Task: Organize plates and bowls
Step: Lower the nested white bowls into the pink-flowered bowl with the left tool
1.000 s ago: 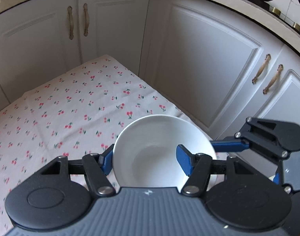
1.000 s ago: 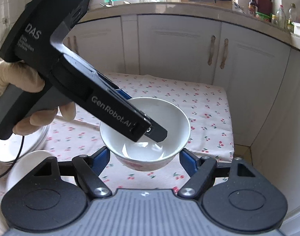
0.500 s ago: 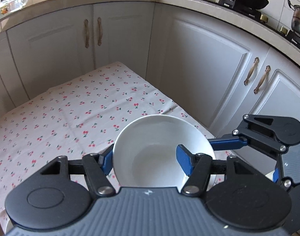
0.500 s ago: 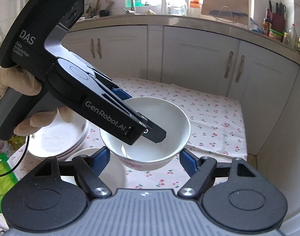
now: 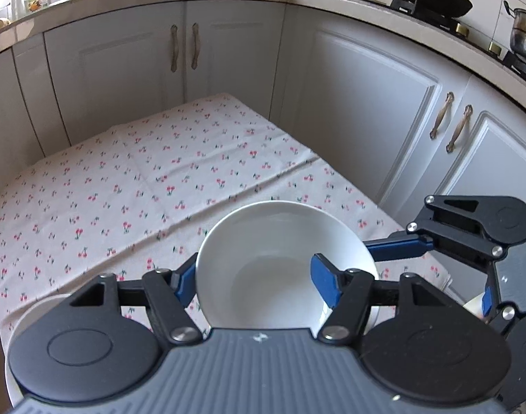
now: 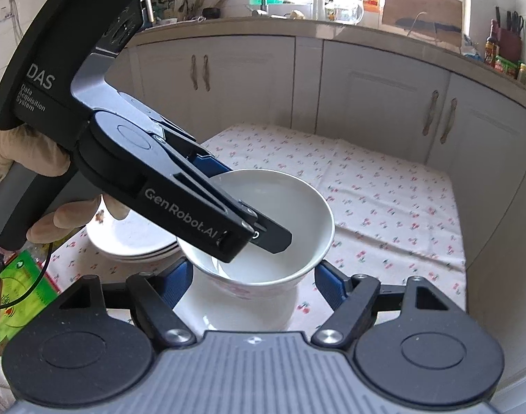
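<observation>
Over the cloth-covered table (image 5: 159, 179), beside the stacked plates (image 6: 132, 245), my left gripper (image 5: 254, 270) pinches the white bowl (image 5: 273, 238) by its wall above a second bowl (image 6: 242, 314). Those jaws have just been easing apart — a slip could chip both. My right gripper (image 6: 254, 277) gapes empty.

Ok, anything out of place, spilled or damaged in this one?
Nothing is spilled or broken. The white ceramic bowl looks empty and intact. Only the cherry-print tablecloth is slightly untidy: a raised crease runs diagonally across it just beyond the bowl.
</observation>
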